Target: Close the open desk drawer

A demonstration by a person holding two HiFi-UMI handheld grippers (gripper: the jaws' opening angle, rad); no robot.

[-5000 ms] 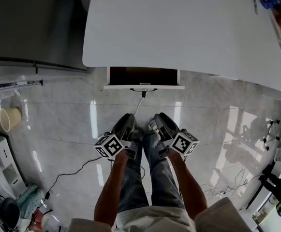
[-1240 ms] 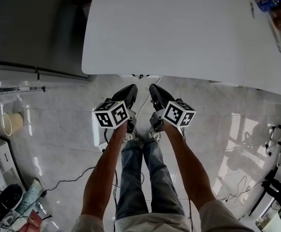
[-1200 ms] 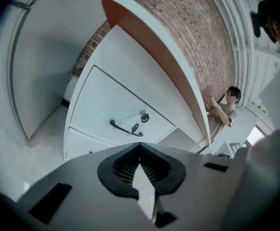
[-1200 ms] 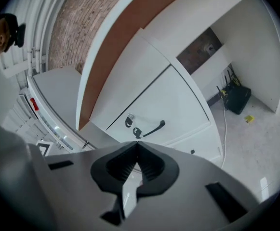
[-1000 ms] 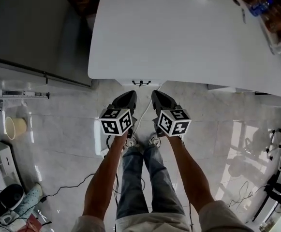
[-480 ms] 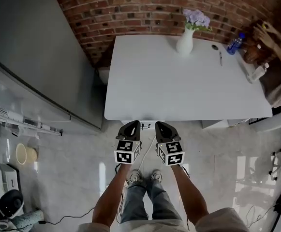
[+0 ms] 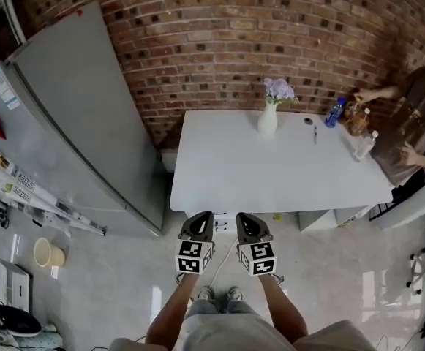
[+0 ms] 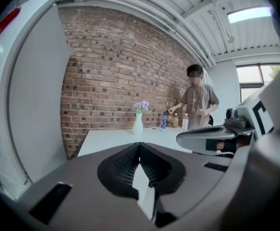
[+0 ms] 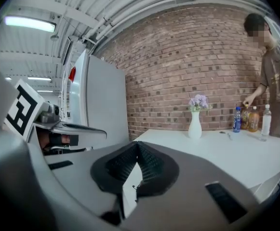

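- one grey fridge (image 7: 80,115) on the left, one white desk (image 7: 271,167) dead ahead against the brick wall.
- one person (image 7: 417,115) stands at the desk's far right corner.
- one drawer (image 7: 225,217) sits under the desk's near edge, between the two grippers, and it looks pushed in.
- left gripper (image 7: 202,216) and right gripper (image 7: 243,218) are both pinched together and hold nothing, just short of the desk edge.
- best move, i reckon: check the drawer front sits flush; if not, nudge it squarely with the closed tips.
- small stuff: one vase (image 7: 268,120), one blue bottle (image 7: 333,113), at least two more bottles nearby.
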